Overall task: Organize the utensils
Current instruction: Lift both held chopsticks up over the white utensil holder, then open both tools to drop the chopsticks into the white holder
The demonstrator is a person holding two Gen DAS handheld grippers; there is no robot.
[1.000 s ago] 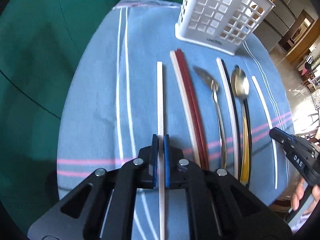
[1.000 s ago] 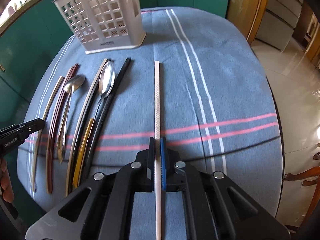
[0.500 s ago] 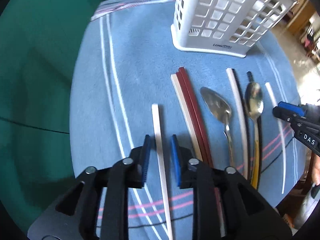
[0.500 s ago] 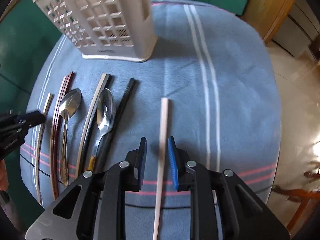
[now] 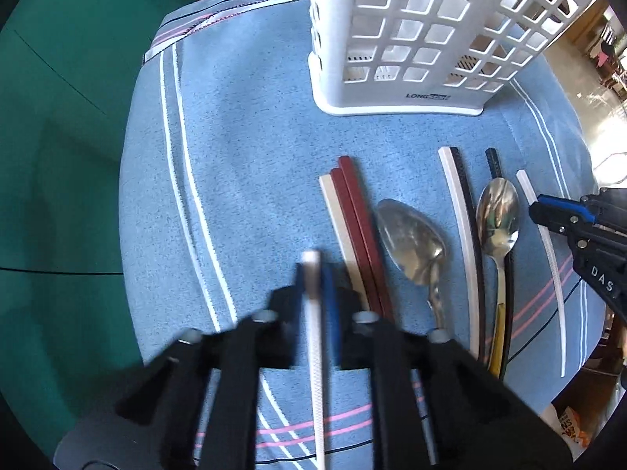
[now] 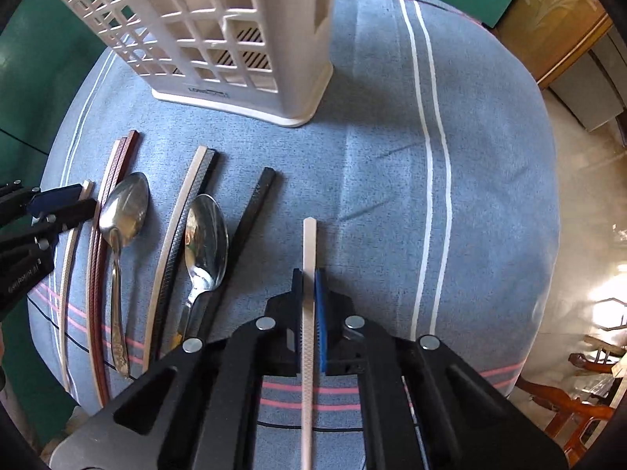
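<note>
Bench (image 6: 490, 196) is covered with a blue cloth (image 5: 243, 149) carrying white and pink stripes. White lattice utensil basket (image 5: 411, 31) stands upright at the far side, its base on the cloth.

Utensils lie in a row in front of the basket, all running roughly parallel. In the left wrist view, left to right: cream chopstick touching a dark red pair (image 5: 358, 227), steel spoon (image 5: 411, 239), white stick against a black one (image 5: 464, 235), second spoon (image 5: 497, 215) with a yellow handle, lying just beside another black stick.

Left tongs (image 5: 315, 270): jaws just closed, now clamped on a white chopstick (image 5: 315, 313), tip poking out past the blue pads; view blurred.

Right tongs (image 6: 309, 286): jaws just closed too, pinching a second white chopstick (image 6: 308, 258), its far end sticking out well beyond the pads, over bare cloth right of the row.
</note>
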